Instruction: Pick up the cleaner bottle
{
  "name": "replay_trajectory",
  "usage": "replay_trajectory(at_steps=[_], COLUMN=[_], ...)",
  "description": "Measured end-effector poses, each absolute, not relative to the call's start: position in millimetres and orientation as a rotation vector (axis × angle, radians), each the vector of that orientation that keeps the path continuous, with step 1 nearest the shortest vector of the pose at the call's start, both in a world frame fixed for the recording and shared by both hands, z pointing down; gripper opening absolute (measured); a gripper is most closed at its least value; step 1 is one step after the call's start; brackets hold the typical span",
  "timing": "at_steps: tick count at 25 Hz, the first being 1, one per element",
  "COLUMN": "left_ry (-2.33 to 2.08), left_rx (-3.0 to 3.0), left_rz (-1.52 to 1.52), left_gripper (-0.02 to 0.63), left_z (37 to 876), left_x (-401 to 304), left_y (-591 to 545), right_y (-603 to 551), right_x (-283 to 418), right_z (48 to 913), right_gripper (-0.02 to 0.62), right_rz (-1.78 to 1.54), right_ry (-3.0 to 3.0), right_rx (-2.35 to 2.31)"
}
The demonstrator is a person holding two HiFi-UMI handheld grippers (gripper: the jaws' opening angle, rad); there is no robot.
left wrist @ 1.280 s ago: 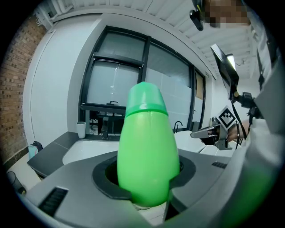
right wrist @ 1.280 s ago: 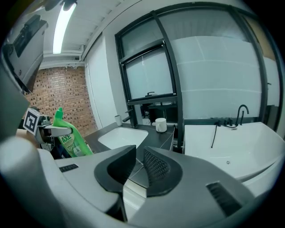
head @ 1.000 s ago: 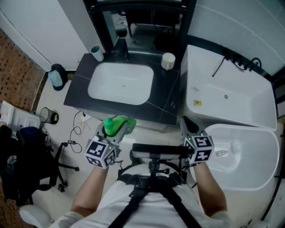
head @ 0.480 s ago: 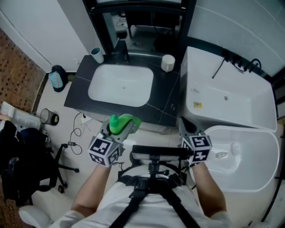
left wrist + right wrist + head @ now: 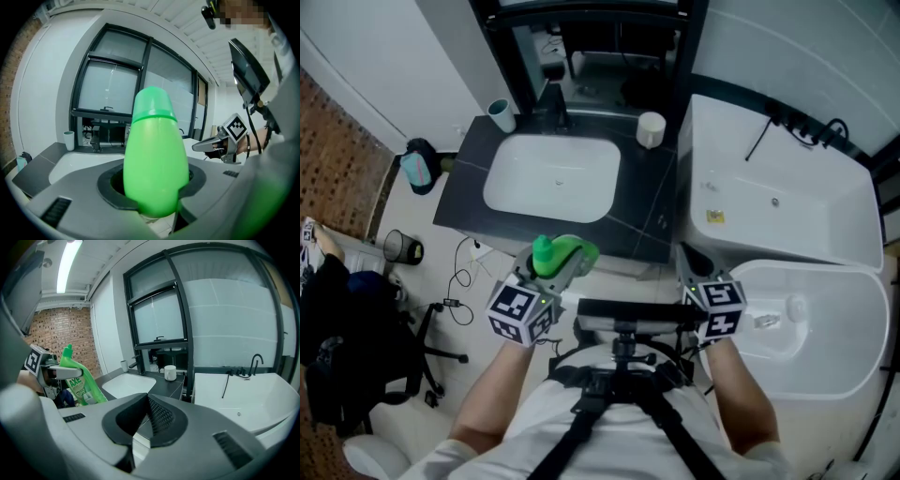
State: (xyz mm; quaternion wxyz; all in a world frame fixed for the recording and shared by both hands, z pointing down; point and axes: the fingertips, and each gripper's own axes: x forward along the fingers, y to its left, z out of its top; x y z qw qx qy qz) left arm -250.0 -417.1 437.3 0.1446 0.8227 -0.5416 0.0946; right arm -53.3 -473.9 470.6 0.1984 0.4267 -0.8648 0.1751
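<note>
bathroom fixtures fill the head view: a white bathtub [image 5: 787, 206] at the right, a dark counter [image 5: 647, 211] with its white sink [image 5: 553, 178] ahead. the green cleaner bottle [image 5: 562, 255] is held clear of every surface, just before the counter's front edge, clamped in the left gripper [image 5: 546, 274]. since a second ago it has been carried slightly rightward, grip unchanged, so the pick-up is judged done. the right gripper [image 5: 686, 264] is seen closed and empty.

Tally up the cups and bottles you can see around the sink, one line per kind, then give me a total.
Cups: 2, a pale cup and a white cup at the back of the dark counter
Bottles: 1, the green cleaner bottle
Total: 3
</note>
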Motion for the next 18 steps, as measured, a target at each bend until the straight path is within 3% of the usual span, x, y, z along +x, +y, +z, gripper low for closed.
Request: replay_trajectory(at_steps=[18], left_ry=[-1.546], left_rx=[2.371], left_rz=[0.292], left_gripper=[0.172], left_z=[437.7], left_x=[-247.8], left_y=[-409.9], right_y=[-472.3], right_x=[-53.1], right_z=[469.1], right_gripper=[0.010], right_rz=[0.490], right_ry=[-2.407], right_rx=[1.186])
